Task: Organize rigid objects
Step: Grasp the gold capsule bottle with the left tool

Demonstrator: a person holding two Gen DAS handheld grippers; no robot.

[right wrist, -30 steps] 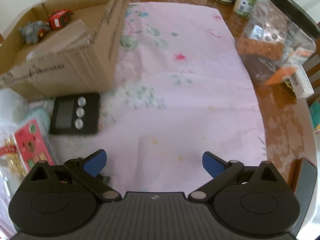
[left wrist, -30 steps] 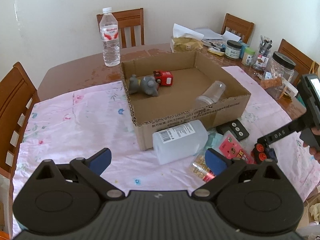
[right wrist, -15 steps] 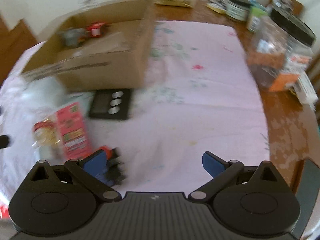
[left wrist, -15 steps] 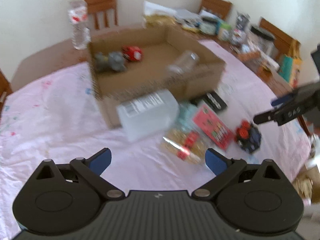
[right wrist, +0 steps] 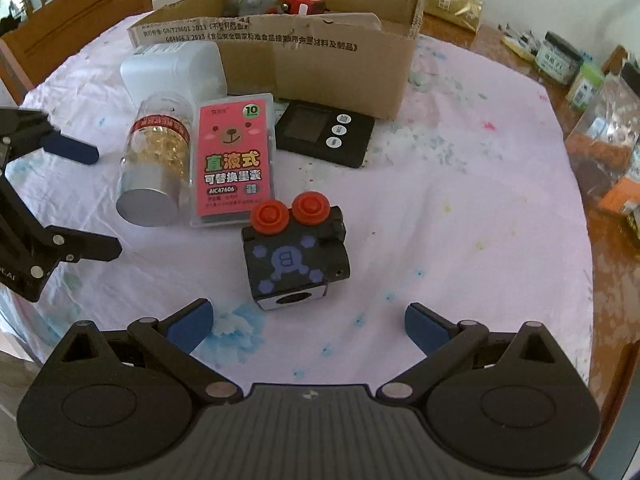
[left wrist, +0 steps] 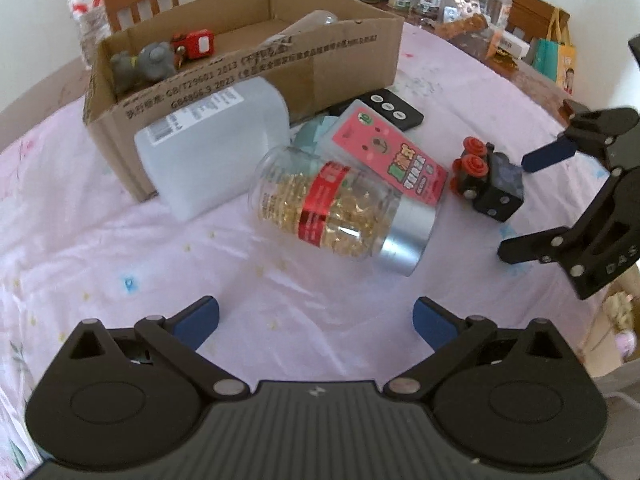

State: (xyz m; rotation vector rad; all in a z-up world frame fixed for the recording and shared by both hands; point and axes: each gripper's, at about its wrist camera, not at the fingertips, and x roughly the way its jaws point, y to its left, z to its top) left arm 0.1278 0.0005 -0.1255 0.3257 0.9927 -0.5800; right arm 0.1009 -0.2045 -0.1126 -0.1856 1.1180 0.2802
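Tongs both gape empty: my left gripper (left wrist: 314,318), jaws just spread wider, faces the capsule jar (left wrist: 336,210) lying ahead; my right gripper (right wrist: 308,322) lines up on the black toy (right wrist: 296,256), cardboard box (right wrist: 320,64) waiting beyond.

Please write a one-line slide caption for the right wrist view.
Open right gripper faces a black cube toy with two red knobs on the pink tablecloth.
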